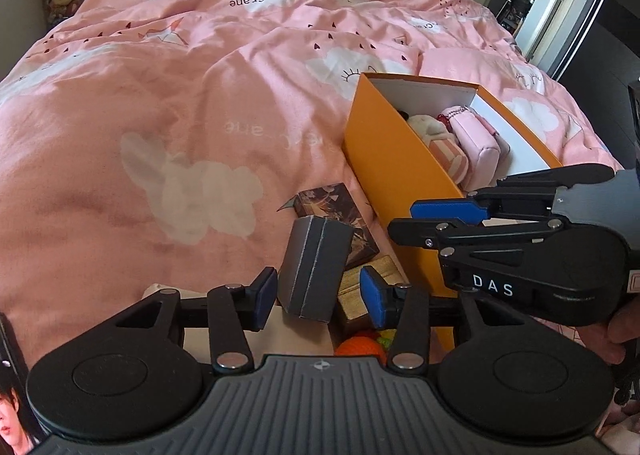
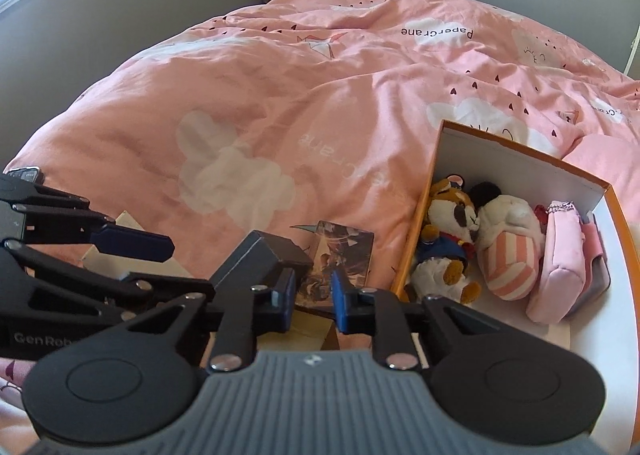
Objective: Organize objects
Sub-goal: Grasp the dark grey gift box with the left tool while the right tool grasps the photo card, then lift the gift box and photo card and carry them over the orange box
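The pink duvet (image 1: 168,103) bears "Paper Crane" printed upside down on a white cloud at the far side, and again, faint and mirrored through the fabric, nearer the middle. The right gripper (image 1: 432,221) shows "DAS" in white letters on its black body. The left gripper (image 2: 132,245) carries "Gen Rob", the rest hidden, on its near left edge.

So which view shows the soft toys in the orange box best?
The right wrist view: the tiger toy and the striped toy show nearly whole inside the orange box. In the left wrist view the box wall hides the tiger.
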### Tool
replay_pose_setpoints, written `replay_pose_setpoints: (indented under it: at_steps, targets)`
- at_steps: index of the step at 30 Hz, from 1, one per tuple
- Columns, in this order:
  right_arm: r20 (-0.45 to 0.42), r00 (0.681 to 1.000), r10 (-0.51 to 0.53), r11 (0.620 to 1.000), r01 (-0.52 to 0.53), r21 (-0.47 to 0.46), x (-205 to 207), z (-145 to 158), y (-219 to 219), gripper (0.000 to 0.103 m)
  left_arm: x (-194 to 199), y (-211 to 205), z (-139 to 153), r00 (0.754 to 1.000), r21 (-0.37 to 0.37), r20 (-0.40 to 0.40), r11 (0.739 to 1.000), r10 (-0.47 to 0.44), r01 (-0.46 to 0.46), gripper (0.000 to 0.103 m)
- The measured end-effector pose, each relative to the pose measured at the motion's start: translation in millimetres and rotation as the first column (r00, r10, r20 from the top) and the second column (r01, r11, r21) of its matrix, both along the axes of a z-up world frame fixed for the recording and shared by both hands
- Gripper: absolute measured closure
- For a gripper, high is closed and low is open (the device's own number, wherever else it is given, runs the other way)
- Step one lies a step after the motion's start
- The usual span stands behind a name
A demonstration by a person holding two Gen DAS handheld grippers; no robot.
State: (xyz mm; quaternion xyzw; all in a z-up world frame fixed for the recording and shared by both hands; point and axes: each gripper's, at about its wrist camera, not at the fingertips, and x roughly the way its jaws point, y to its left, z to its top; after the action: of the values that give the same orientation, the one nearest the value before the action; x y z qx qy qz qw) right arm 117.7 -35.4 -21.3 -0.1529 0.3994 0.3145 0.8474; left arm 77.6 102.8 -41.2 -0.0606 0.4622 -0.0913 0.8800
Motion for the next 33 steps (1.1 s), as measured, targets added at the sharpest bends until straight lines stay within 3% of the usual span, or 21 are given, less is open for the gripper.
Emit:
replay_pose_setpoints:
  at_steps: [13,16,27,32,33]
  targets:
    - [0.048,0.999,-0.002,0.999,0.004,-0.045,7.9,-6.2,1.0,0.086,21.1,-22.5,-28.6,1.0,0.091,-0.01,0.996,0.003,-0.002,0.049]
    - [0.062,0.998,0.009,0.998,-0.006,-0.06,6.1,-7.2,2.3,0.085,21.7,-27.0,-33.5,1.0,0.117,0.003,0.993,0.014,-0.014,0.061]
    - [0.062,0.997,0.051,0.993,-0.044,-0.111,10.8,-7.9,11.9,0.084,16.4,-6.2,-21.7,0.992,0.049,0.048,0.992,0.118,-0.12,0.064]
    - [0.027,0.995,0.1,0.984,-0.095,-0.147,20.1,-11.8,23.9,0.083,17.3,8.8,-10.9,0.975,0.01,0.082,0.978,0.207,-0.209,0.065]
    - [0.013,0.994,0.107,0.982,-0.103,-0.156,22.6,-13.0,27.4,0.079,18.1,13.0,-9.1,0.969,-0.004,0.09,0.973,0.229,-0.229,0.065]
